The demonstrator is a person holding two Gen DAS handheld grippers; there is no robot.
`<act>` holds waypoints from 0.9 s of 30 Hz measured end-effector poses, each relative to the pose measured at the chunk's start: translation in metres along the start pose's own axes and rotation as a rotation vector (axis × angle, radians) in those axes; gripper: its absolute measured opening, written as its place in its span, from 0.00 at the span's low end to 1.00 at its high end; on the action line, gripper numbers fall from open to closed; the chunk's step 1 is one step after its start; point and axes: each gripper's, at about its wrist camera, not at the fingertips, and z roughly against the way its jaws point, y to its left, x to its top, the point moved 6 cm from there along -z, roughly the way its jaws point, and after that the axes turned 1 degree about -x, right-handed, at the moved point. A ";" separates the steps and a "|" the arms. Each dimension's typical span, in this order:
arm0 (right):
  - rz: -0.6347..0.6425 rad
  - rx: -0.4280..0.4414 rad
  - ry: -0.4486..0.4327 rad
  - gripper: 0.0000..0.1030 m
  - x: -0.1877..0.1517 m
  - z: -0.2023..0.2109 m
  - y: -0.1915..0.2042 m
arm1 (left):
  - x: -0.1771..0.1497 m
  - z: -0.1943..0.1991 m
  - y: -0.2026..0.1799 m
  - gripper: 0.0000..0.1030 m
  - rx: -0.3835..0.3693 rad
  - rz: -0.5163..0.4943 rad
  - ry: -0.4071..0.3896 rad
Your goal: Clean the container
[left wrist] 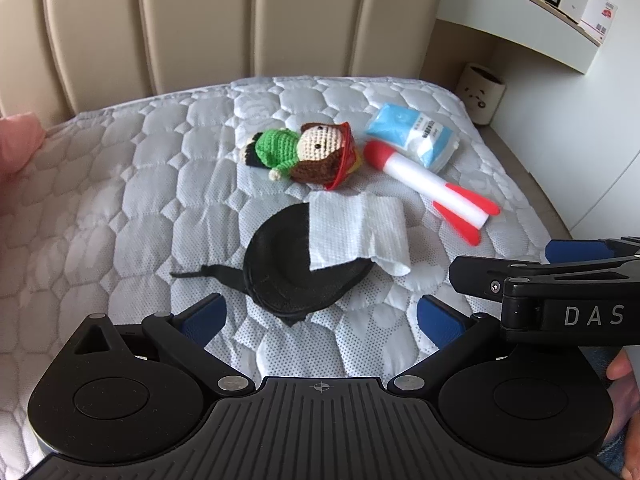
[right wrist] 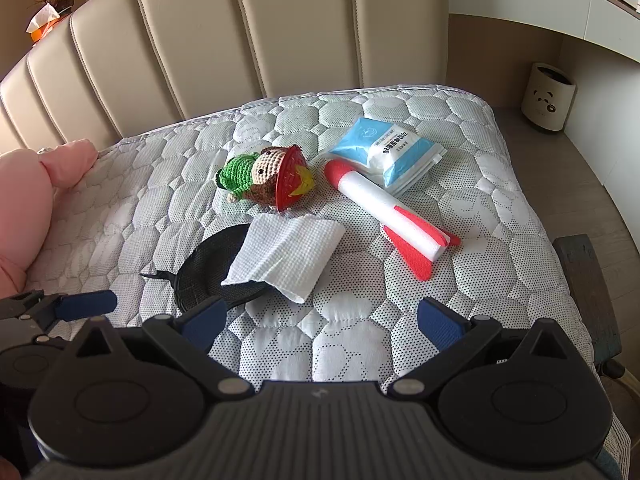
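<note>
A black round mesh container (left wrist: 280,268) with a small handle lies on the quilted mattress (left wrist: 120,208). A white paper towel (left wrist: 356,232) lies draped over its right part. Both also show in the right wrist view: the container (right wrist: 208,268) and the towel (right wrist: 288,256). My left gripper (left wrist: 320,320) is open and empty, just in front of the container. My right gripper (right wrist: 320,322) is open and empty, in front of the towel and to its right. The right gripper's body shows at the right edge of the left wrist view (left wrist: 560,280).
A crocheted doll with a red hat (left wrist: 308,152), a red-and-white foam rocket (left wrist: 428,184) and a blue-and-white packet (left wrist: 416,136) lie behind the container. A padded headboard (left wrist: 240,20) stands at the back. A pink cushion (right wrist: 32,200) is at left. A panda bin (right wrist: 548,98) stands on the floor at right.
</note>
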 end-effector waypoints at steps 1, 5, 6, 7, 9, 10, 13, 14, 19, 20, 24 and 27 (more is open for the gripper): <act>0.000 0.000 0.000 1.00 0.000 0.000 0.000 | 0.000 0.000 0.000 1.00 -0.001 0.000 0.000; -0.001 0.001 0.001 1.00 0.001 0.000 -0.001 | 0.000 -0.001 0.000 1.00 -0.006 0.006 0.004; -0.001 0.002 0.001 1.00 0.001 0.000 -0.001 | 0.000 -0.001 0.000 1.00 -0.008 0.007 0.004; -0.002 0.003 0.001 1.00 0.001 0.000 -0.001 | 0.000 -0.001 0.000 1.00 -0.010 0.009 0.005; -0.006 0.006 0.000 1.00 0.001 0.000 -0.002 | 0.000 0.000 0.000 1.00 -0.011 0.005 0.001; -0.009 0.008 0.001 1.00 0.001 0.000 -0.002 | 0.001 0.000 0.000 1.00 -0.011 0.003 -0.001; -0.019 0.012 0.001 1.00 0.001 0.000 -0.003 | 0.003 0.001 -0.002 1.00 0.003 -0.013 -0.013; -0.022 0.014 0.001 1.00 0.001 0.000 -0.003 | 0.003 0.003 -0.002 1.00 0.007 -0.020 -0.023; -0.038 0.018 0.001 1.00 0.000 0.001 -0.003 | 0.006 0.009 -0.009 1.00 0.051 -0.062 -0.071; -0.038 0.015 0.001 1.00 -0.001 0.002 -0.001 | 0.007 0.009 -0.011 1.00 0.071 -0.076 -0.075; -0.034 0.015 -0.001 1.00 -0.001 0.001 -0.001 | 0.007 0.010 -0.010 1.00 0.089 -0.082 -0.072; -0.043 0.024 -0.001 1.00 0.000 0.001 -0.003 | 0.007 0.007 -0.007 1.00 0.041 -0.040 -0.037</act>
